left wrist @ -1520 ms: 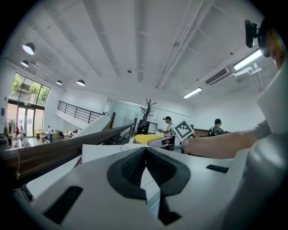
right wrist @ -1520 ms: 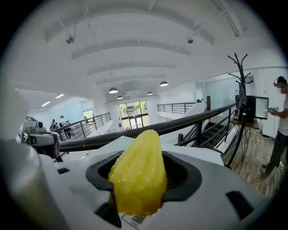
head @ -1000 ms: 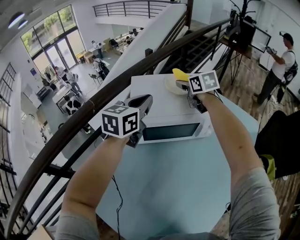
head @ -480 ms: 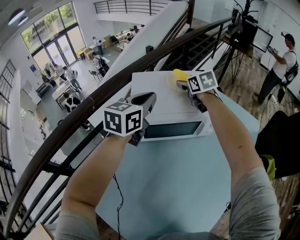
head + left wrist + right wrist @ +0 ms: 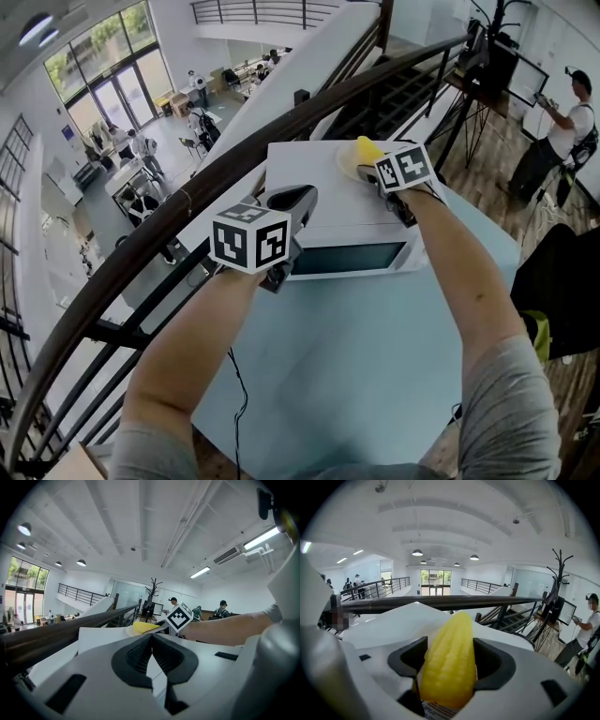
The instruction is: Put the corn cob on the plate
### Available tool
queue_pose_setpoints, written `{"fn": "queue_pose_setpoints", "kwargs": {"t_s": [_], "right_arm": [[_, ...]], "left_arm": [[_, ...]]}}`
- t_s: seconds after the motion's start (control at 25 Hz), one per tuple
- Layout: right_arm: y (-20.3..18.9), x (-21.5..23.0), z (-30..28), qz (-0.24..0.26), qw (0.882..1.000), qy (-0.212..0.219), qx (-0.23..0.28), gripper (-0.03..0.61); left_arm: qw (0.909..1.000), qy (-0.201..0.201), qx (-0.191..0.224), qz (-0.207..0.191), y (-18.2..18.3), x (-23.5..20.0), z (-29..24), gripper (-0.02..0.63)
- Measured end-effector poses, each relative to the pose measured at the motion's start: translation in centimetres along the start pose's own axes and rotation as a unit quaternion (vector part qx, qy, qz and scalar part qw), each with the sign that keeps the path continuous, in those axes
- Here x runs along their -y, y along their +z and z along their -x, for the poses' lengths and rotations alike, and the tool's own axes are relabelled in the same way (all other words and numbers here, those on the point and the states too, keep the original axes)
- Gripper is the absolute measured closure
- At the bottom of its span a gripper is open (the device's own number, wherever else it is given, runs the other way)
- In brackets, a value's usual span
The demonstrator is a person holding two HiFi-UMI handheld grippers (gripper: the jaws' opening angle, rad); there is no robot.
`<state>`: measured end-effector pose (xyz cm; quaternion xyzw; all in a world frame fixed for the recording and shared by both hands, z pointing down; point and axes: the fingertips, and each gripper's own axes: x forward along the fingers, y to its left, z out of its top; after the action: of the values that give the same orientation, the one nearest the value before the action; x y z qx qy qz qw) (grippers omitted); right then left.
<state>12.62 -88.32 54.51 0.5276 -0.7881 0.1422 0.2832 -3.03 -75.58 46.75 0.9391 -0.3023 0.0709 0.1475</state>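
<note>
Cob (image 5: 366, 149) steeper above plate (image 5: 344, 167) on microwave (image 5: 349, 259)

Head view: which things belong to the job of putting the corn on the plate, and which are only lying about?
Belong to the job: corn cob, plate, right tool (jaws opening, cob between them).
Only around: left tool (shut, empty), microwave under the plate, table, railing.

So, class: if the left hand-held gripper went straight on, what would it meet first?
Most likely the white microwave's top, just past the left hand-held gripper's tips; depth is unclear.
</note>
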Motion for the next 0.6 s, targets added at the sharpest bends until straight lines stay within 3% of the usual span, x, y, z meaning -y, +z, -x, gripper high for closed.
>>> {"fn": "queue_pose_setpoints", "kwargs": {"t_s": [0.6], "right_arm": [[0.31,-0.52,0.73,0.004,1.0,0.0,0.009,0.252]], "left_arm": [[1.0,-0.004,-0.001,-0.006,0.12,0.45,0.46,0.595]]}}
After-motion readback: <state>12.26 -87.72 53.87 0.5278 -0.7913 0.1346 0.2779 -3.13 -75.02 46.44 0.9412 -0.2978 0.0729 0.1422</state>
